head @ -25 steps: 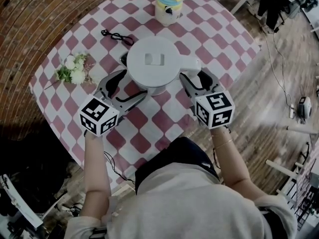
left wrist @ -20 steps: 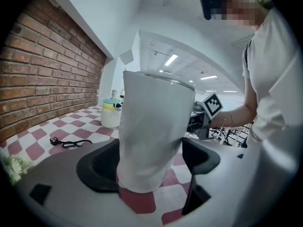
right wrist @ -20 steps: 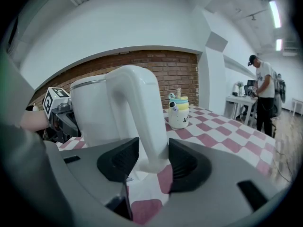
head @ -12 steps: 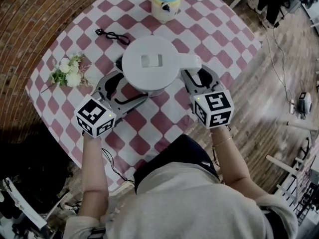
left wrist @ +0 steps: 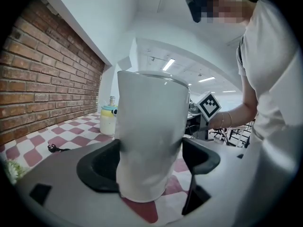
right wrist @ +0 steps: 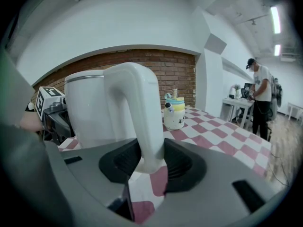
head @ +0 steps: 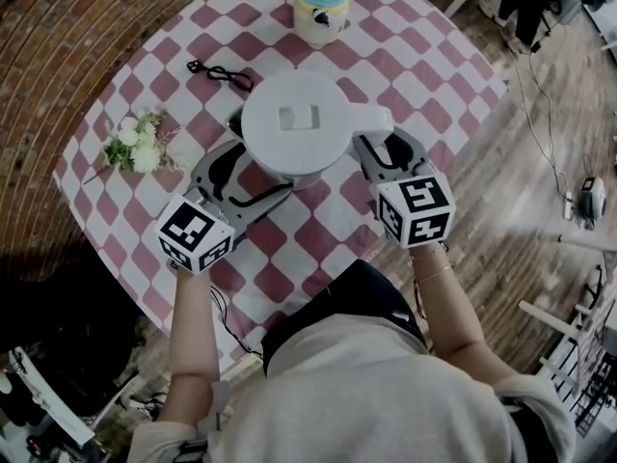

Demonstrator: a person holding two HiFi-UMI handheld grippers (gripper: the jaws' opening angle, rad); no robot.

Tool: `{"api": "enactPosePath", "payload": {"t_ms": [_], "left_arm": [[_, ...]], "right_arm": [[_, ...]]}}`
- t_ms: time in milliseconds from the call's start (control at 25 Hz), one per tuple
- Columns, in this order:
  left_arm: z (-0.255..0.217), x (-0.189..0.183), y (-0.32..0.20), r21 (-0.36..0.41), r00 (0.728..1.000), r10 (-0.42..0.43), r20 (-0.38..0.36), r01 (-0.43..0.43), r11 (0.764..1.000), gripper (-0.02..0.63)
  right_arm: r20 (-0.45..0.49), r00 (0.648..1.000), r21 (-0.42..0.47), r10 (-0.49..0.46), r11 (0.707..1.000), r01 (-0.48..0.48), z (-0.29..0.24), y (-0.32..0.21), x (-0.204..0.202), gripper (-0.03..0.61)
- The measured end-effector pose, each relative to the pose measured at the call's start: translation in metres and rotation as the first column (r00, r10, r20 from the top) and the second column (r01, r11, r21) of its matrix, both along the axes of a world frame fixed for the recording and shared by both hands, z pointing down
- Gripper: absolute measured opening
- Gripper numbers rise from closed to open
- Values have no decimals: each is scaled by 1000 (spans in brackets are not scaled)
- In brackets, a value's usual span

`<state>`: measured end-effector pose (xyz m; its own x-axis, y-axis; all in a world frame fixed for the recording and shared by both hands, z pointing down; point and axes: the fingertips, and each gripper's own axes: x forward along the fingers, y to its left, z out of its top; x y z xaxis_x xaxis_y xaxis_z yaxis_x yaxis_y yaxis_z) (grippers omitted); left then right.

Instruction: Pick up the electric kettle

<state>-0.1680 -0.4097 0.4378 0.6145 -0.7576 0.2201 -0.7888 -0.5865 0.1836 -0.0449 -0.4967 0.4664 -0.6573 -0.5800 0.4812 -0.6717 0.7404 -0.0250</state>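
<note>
The white electric kettle (head: 299,128) stands in the middle of the red-and-white checked table (head: 424,66), its handle (head: 371,122) pointing right. My left gripper (head: 253,174) reaches in from the near left. In the left gripper view its two black pads press on both sides of the kettle body (left wrist: 151,126), so the left gripper (left wrist: 150,157) is shut on it. My right gripper (head: 384,152) comes in from the near right. Its jaws have just been closing, and the right gripper (right wrist: 151,162) now clamps the lower part of the curved handle (right wrist: 142,108).
A yellow jar with a blue lid (head: 320,10) stands at the table's far side. A black cable (head: 220,70) lies left of the kettle and a small bunch of flowers (head: 140,141) sits near the left edge. A person (right wrist: 260,98) stands far off.
The right gripper's jaws have narrowed onto the kettle handle. Both grippers stay at the kettle, and the kettle stays where it was on the table.
</note>
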Motion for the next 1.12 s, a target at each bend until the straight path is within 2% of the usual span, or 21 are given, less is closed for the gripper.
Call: {"api": "enactPosePath", "payload": {"t_ms": [160, 320, 520, 840, 1120], "left_arm": [[-12, -3, -1, 28, 1000, -11, -10, 12, 1000, 413], [-31, -4, 2, 62, 999, -26, 28, 24, 998, 413], [-59, -4, 8, 122, 998, -57, 13, 55, 991, 413], [-117, 0, 30, 242, 993, -114, -33, 118, 963, 413], [-155, 6, 52, 320, 984, -171, -56, 180, 930, 413]], "right_arm": [[20, 1000, 28, -1, 1000, 0, -13, -1, -3, 155], [43, 999, 59, -20, 998, 17, -31, -1, -6, 155], [83, 996, 96, -37, 995, 29, -57, 2, -7, 154], [151, 985, 147, -80, 987, 58, -107, 18, -5, 152], [180, 975, 237, -131, 968, 87, -150, 31, -3, 152]]}}
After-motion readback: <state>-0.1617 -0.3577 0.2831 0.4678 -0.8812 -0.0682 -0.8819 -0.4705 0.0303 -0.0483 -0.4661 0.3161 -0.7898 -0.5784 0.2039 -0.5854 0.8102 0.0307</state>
